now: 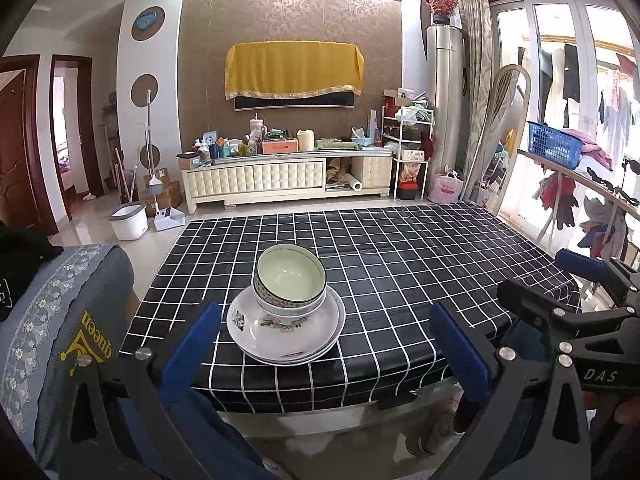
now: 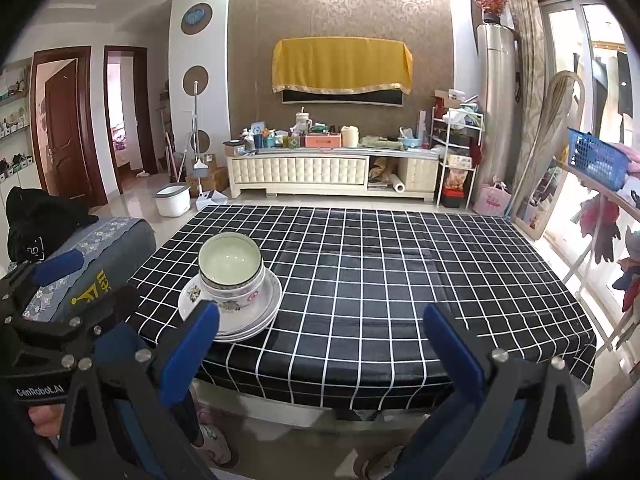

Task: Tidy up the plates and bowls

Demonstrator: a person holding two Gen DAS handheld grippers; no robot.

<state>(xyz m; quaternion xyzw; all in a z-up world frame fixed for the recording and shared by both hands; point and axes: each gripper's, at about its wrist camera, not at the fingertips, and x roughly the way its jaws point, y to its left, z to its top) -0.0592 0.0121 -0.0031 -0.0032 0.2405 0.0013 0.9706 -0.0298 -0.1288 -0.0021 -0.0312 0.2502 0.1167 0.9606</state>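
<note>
Two grippers hang spread and empty before the near edge of the tabletop (image 1: 400, 264): the left gripper (image 1: 332, 344) faces the stack, the right gripper (image 2: 320, 344) sits further right. Nested bowls (image 1: 290, 280) (pale green inside) rest on stacked plates (image 1: 286, 336) near the front-left corner.

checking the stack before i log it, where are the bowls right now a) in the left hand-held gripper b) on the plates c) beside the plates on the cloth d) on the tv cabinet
b: the bowls sit nested on top of the stacked plates, and both hand-held grippers are open and empty.
</note>
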